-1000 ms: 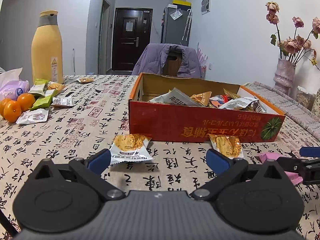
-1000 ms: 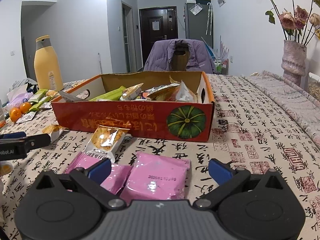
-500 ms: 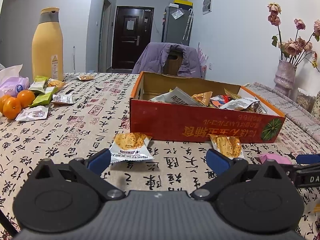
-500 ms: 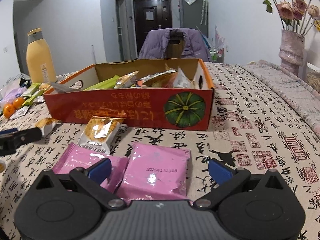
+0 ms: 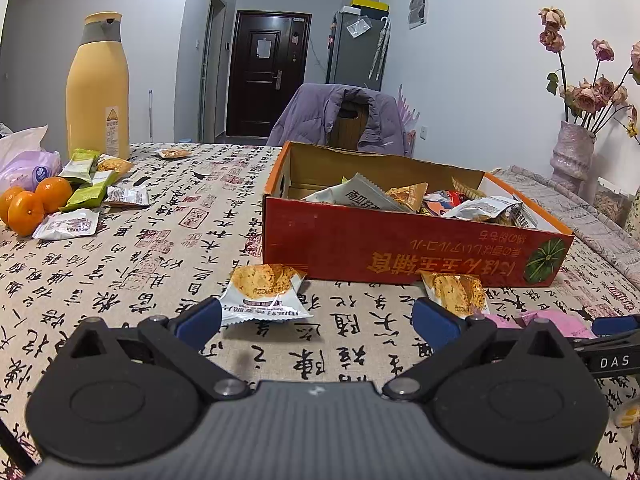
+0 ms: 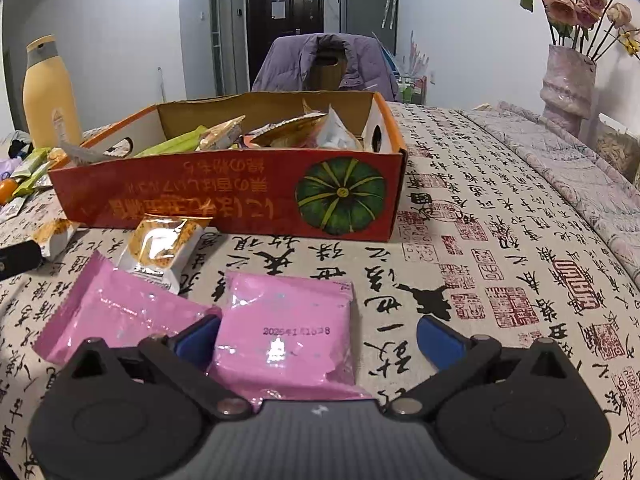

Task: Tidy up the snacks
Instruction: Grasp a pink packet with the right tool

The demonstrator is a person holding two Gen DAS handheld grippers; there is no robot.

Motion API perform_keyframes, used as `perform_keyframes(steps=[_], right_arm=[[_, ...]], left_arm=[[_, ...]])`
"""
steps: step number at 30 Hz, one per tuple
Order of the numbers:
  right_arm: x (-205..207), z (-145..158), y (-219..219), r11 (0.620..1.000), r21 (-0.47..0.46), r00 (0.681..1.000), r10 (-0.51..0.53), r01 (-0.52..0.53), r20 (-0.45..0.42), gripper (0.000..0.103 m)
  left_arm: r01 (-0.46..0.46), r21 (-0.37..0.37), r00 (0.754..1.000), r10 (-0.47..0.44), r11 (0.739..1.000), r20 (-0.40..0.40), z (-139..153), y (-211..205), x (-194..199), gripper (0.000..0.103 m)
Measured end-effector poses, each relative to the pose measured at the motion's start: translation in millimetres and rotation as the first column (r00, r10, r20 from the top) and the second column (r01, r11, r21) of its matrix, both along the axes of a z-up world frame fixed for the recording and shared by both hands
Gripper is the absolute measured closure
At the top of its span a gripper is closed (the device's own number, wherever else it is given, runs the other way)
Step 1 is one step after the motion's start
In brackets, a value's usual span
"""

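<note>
Snack packets lie loose at the red box's (image 6: 224, 196) 6 o'clock; right gripper (image 6: 318, 338), jaws wide, empty, frames a pink packet (image 6: 284, 332). Next, I judge: close, lift into box.

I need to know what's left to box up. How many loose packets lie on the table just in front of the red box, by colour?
pink packets: 2
orange-and-white packets: 2
Total: 4
</note>
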State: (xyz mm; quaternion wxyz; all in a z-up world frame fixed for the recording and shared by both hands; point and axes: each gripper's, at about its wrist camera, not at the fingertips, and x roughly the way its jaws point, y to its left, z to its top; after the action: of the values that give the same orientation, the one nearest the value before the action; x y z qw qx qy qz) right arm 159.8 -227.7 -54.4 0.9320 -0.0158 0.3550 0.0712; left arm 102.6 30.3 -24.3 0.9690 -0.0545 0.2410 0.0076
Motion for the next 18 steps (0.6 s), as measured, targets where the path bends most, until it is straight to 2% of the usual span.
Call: perform_keyframes(steps=[11,14,16,18], right_arm=[[2,1,-2,1.000,0.009,1.000,0.025,-0.025,-0.005,0.000],[-5,3,-1,0.999,0.014,0.999,0.040,-0.041,0.019,0.018],[-10,6,2,0.998,0.013,0.998,0.056,-0.057,0.035,0.042],[-12,7,2,0.998,0.017,0.998,0.059,-0.060,0.037,0.042]], left_arm=[[-0.009,-0.004,1.000,0.009,1.000,0.000,0,2,-1,0.000],[-0.008,-0.004,1.000,0.008,1.000,0.000,-1,2,0,0.000],[-0.009,-0.004,1.000,0.009,1.000,-0.001,-1,2,0,0.000],[-0.009,-0.004,1.000,0.009,1.000,-0.001,-1,2,0,0.000]])
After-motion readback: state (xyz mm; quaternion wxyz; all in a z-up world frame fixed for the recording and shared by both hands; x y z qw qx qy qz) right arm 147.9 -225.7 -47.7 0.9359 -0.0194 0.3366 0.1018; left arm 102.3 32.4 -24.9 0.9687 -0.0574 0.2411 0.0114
